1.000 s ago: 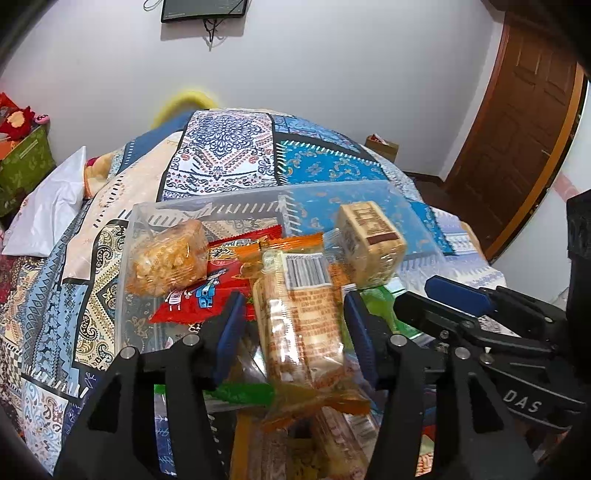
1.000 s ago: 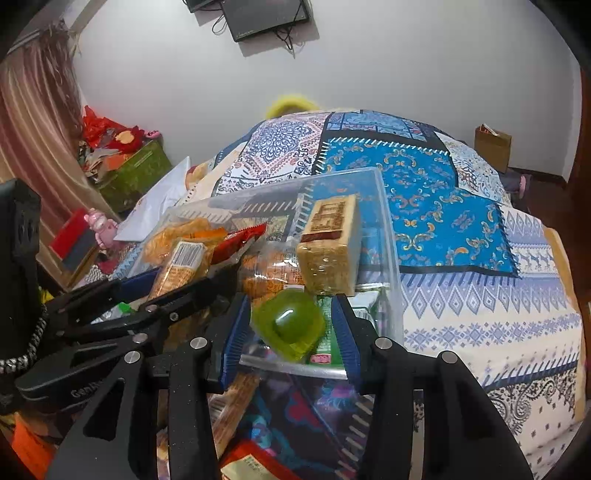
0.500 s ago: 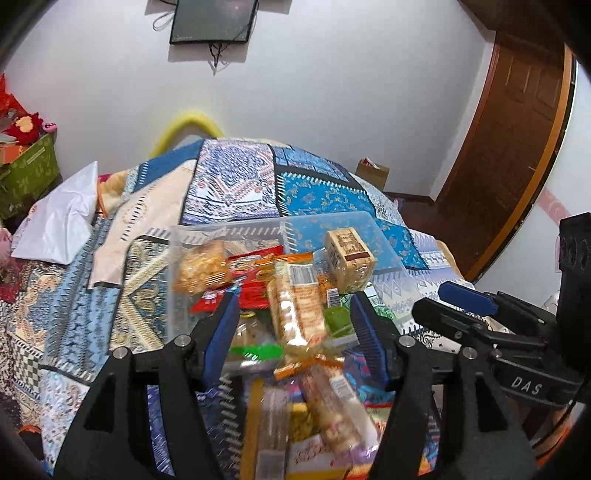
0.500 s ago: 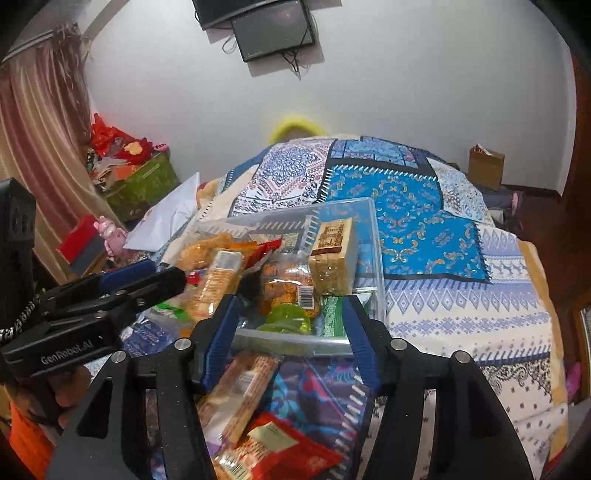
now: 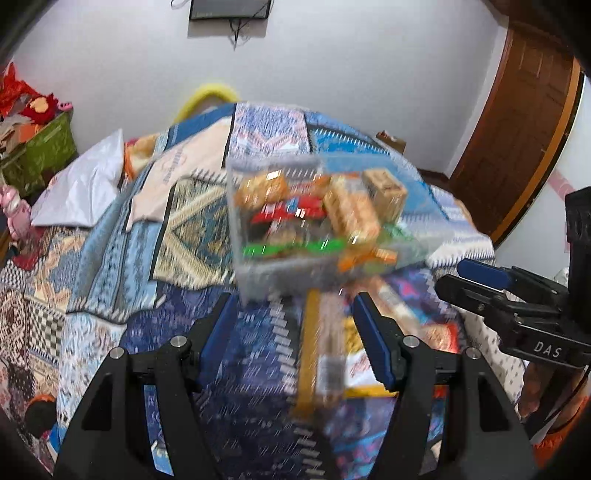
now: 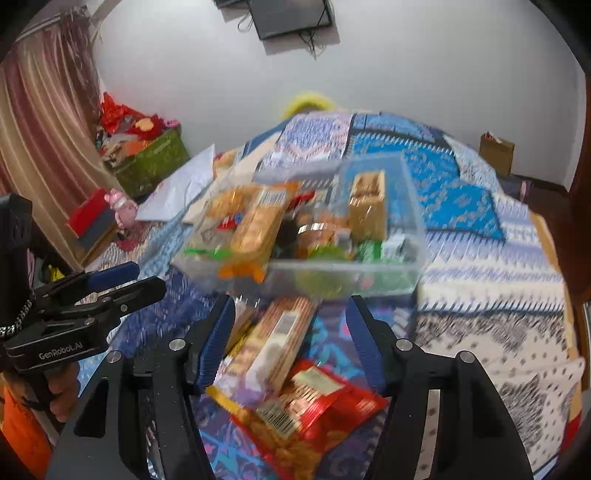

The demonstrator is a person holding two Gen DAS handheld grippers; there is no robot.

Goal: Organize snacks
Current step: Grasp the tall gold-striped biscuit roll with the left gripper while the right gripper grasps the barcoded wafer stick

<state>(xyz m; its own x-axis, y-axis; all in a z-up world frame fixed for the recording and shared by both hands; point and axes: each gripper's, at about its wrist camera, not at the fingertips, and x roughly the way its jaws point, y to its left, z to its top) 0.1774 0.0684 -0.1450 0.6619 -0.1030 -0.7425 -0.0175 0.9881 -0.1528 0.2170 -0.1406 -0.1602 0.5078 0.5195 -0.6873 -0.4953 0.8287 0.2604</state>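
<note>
A clear plastic bin (image 5: pixel 258 273) (image 6: pixel 410 206) sits on the quilted bed, filled with several snack packets, among them an orange cracker pack (image 6: pixel 258 229) and a tan box (image 6: pixel 369 206). Loose snacks lie in front of it: a long orange-striped pack (image 6: pixel 280 339) (image 5: pixel 325 347) and a red bag (image 6: pixel 317 410). My left gripper (image 5: pixel 291 325) is open and empty above the loose packs. My right gripper (image 6: pixel 290 332) is open and empty over the striped pack. Both views are blurred by motion.
The patchwork quilt (image 5: pixel 110 258) covers the bed. A white pillow (image 5: pixel 85 192) and a green box (image 6: pixel 151 162) lie to the left. A wooden door (image 5: pixel 517 140) stands at the right. A screen (image 6: pixel 291 14) hangs on the wall.
Both grippers have pulled back and up from the bin. The cracker pack that lay between my left fingers now rests in the bin. The loose snacks in front have come into view.
</note>
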